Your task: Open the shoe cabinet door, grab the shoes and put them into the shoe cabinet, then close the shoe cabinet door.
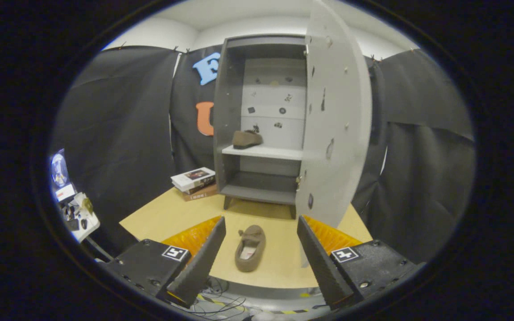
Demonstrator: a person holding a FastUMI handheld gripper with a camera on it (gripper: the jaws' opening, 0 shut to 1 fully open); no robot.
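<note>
Gripper (pixel 261 232) fingers spread wide, holding nothing. Two slippers: one (pixel 250 253) between them on the table (pixel 172 214), one (pixel 246 139) on the shoe cabinet (pixel 228 111) shelf.

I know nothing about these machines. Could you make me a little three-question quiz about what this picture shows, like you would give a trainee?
1. True or false: the cabinet door is shut.
2. Where does the second slipper lie?
A. on the cabinet's bottom shelf
B. on the wooden table, between the gripper's two fingers
C. on top of the stack of books
3. Fill in: one slipper already sits on the cabinet's ______ shelf.

Key:
1. False, it stands wide open.
2. B. The fingers are spread apart and touch nothing.
3. Middle, the white one.
</note>
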